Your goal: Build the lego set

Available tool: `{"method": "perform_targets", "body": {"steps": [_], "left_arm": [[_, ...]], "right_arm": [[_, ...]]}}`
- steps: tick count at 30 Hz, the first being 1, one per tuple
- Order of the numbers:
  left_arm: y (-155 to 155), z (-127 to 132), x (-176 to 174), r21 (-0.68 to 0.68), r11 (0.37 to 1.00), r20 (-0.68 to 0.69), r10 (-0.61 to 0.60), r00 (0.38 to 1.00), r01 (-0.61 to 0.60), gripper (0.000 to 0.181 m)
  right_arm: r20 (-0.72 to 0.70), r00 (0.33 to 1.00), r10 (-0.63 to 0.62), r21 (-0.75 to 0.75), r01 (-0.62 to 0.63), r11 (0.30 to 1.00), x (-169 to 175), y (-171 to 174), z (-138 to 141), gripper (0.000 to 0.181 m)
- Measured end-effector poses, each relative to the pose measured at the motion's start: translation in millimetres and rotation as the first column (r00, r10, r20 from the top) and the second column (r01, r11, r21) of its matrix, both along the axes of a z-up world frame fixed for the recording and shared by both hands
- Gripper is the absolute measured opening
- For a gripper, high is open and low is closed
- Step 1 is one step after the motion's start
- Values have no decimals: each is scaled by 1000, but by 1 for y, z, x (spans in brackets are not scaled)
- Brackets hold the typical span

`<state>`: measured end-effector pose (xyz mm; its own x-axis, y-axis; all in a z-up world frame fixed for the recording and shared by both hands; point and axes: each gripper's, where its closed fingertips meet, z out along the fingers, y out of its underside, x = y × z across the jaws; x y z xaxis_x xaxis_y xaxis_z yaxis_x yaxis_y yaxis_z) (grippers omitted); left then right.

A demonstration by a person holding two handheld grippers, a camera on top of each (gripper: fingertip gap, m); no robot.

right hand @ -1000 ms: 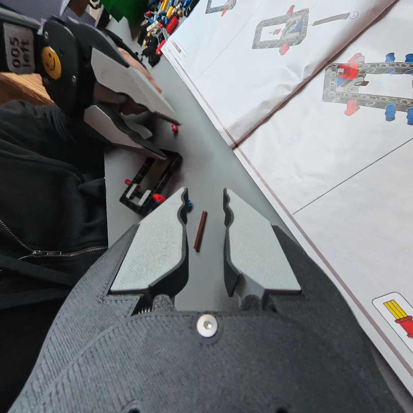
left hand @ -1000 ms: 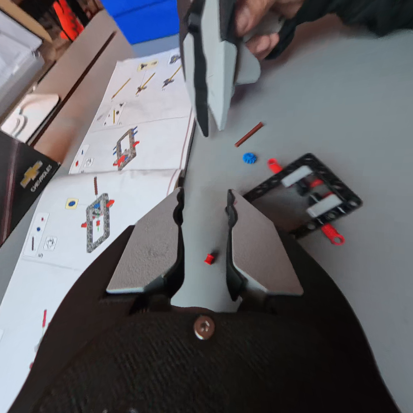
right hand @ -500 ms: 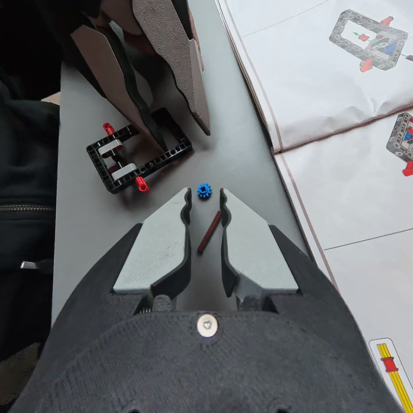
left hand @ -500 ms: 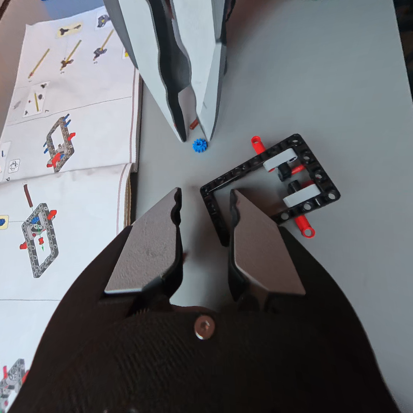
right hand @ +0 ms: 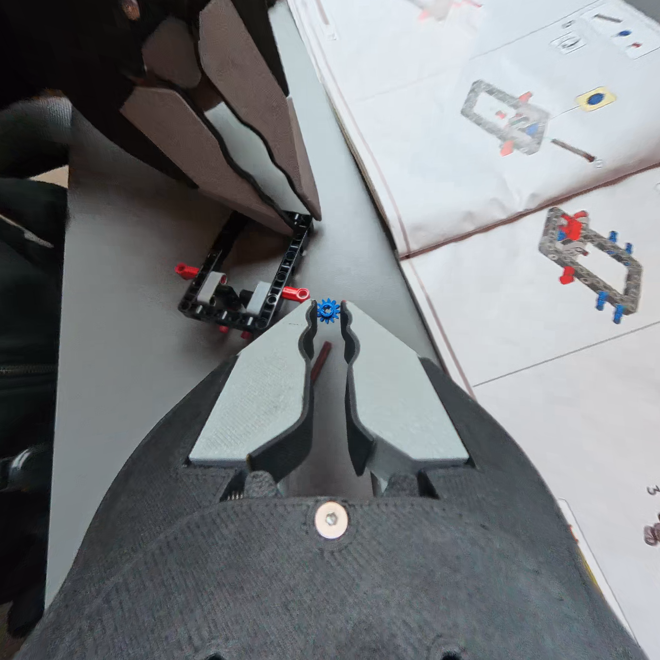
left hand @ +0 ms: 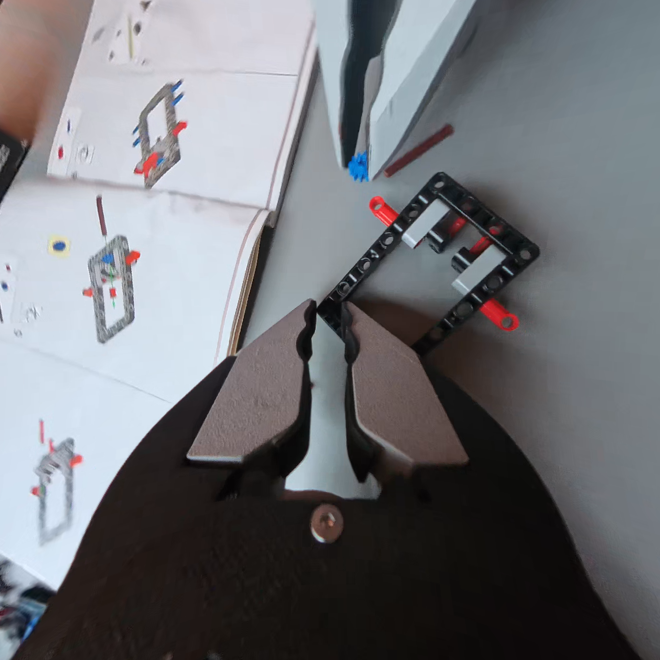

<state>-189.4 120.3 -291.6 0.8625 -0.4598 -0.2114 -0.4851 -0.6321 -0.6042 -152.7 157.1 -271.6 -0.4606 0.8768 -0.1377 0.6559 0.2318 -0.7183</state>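
The right tongs [right hand: 328, 307] are bracketing the blue gear [right hand: 327, 311], jaws slightly spread, gear lying flat between their tips on the desk [right hand: 125, 357], while the left tongs [left hand: 330, 314] are narrowly straddling the black frame [left hand: 428, 264] corner.

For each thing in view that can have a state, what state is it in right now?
left gripper: jaws narrowed around a corner of the frame, a slim gap left
right gripper: open, tips either side of the gear
black frame: flat on the table, part-built, red pins and grey beams fitted
blue gear: loose on the table
brown axle: loose, lying flat
instruction booklet: open
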Motion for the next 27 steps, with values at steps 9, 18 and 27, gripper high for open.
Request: {"method": "perform_targets", "body": {"steps": [9, 18, 27], "left_arm": [[-15, 0, -17, -5, 935, 126, 354, 927, -356, 16], [8, 49, -5, 301, 929, 50, 211, 976, -216, 38], [53, 80, 28, 560, 825, -176, 29, 984, 75, 32]], "right_arm": [[-163, 978, -133, -119, 114, 986, -7, 27, 40, 8], [-106, 987, -125, -218, 99, 971, -9, 13, 34, 8], [-51, 979, -199, -633, 122, 765, -18, 13, 50, 7]]}}
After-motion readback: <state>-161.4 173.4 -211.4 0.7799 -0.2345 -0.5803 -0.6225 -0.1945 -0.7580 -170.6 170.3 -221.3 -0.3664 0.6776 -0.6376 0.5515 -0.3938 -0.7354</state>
